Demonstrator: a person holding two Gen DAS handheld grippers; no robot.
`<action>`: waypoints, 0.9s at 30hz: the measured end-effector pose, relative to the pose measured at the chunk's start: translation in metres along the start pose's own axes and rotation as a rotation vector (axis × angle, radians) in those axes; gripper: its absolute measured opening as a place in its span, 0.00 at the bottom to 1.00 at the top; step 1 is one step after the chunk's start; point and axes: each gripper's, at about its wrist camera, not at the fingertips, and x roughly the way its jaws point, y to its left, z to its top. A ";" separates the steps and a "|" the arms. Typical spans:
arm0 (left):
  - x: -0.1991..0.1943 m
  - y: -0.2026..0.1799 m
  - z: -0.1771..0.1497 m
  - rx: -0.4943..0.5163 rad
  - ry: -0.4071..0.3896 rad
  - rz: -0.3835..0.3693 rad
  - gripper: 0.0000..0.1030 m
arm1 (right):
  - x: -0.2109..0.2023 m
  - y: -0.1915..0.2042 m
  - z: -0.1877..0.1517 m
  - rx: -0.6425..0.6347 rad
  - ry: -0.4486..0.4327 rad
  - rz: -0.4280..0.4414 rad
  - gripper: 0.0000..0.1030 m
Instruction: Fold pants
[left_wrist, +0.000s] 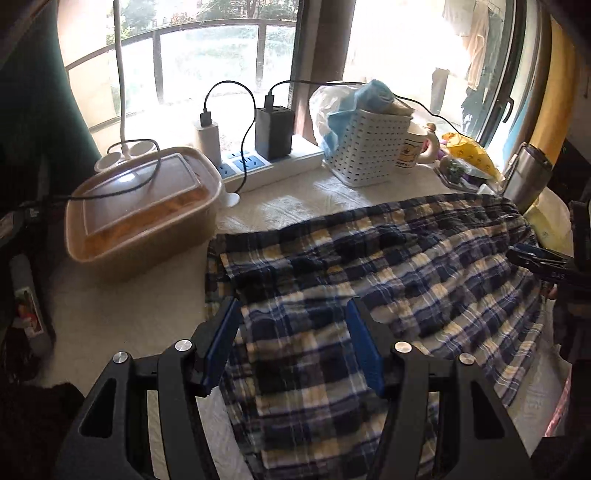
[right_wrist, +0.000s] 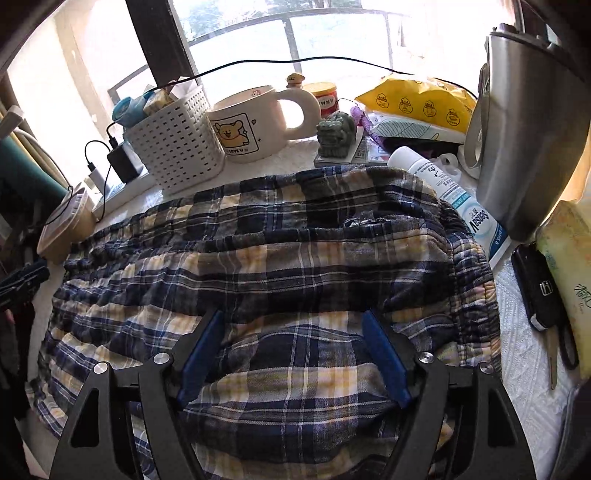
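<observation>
Plaid pants (left_wrist: 369, 273) in navy, white and yellow lie spread across the table, and they fill the right wrist view (right_wrist: 280, 258) too. My left gripper (left_wrist: 293, 308) is open, its blue pads over the left part of the cloth. My right gripper (right_wrist: 293, 319) is open over the pants near the gathered waistband (right_wrist: 472, 280). The right gripper also shows at the right edge of the left wrist view (left_wrist: 539, 260). Neither holds cloth.
A lidded brown food box (left_wrist: 144, 210), power strip (left_wrist: 269, 166) with chargers and cables, white basket (right_wrist: 173, 144), mug (right_wrist: 255, 122), green figurine (right_wrist: 336, 133), spray bottle (right_wrist: 454, 195), steel flask (right_wrist: 528, 125) and car key (right_wrist: 539, 288) crowd the table's far and right sides.
</observation>
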 end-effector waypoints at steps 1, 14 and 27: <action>-0.003 -0.006 -0.008 0.001 0.012 -0.019 0.58 | -0.006 0.004 -0.002 -0.015 -0.010 -0.016 0.77; 0.005 -0.040 -0.074 0.052 0.109 0.073 0.59 | -0.023 0.031 -0.052 -0.152 -0.005 -0.125 0.81; -0.020 -0.081 -0.082 0.037 0.056 -0.048 0.59 | -0.057 0.073 -0.075 -0.185 -0.077 -0.038 0.81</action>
